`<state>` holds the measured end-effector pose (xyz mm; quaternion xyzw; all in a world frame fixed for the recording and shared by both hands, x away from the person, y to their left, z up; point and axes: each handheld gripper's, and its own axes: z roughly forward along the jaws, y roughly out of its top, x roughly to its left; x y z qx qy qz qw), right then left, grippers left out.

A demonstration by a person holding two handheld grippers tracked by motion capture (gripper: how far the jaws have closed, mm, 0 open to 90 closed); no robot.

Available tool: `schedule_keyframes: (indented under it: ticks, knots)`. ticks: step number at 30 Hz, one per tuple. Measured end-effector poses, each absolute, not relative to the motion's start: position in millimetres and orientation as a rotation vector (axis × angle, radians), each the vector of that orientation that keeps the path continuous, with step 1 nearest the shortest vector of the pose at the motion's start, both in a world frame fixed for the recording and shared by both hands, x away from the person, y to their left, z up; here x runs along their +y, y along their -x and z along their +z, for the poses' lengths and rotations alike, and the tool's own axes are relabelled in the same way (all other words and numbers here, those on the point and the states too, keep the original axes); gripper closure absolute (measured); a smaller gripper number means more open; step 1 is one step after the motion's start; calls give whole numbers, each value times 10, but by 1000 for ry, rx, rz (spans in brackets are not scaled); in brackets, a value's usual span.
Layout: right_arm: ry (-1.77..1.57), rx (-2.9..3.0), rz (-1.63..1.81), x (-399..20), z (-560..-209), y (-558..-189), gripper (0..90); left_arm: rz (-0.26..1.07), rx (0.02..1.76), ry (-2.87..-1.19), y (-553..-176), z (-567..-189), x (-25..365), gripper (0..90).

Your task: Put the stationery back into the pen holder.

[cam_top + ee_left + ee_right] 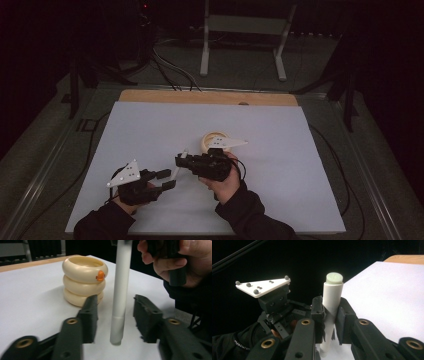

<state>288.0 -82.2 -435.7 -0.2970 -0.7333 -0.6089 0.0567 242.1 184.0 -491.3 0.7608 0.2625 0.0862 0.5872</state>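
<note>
Right claw [329,315] clamps the white marker [331,305] mid-barrel. Left claw [115,312] stands open around its lower end, pads clear. Marker top cut off in left gripper view. Cream ring stack [83,280] at 11 o'clock on the tabletop [150,130].

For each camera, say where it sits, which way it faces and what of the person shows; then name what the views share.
High view: above the person's side, facing forward and down on the table; forearms, left gripper, right gripper.
Left gripper view: on the left gripper, facing the white tube and ringed cream holder; the other hand.
Right gripper view: on the right gripper, clamped on the tube; left gripper beyond.
Shared: the tube.
</note>
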Motion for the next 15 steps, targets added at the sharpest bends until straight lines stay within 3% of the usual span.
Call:
schedule_keyframes:
  ticks: [11,13,15]
  knots:
    - [891,-2278,-1908,-987,-4150,-2951,788,261,668,-1842,-2399,-4895,1870,270]
    - [897,-2287,-1917,-1034,-4110,-2969,788,276,684,-1863,-2393,-4897,1860,167]
    - [902,-2296,-1929,-1081,-4067,-2987,787,283,697,-1859,-2395,-4896,1869,145]
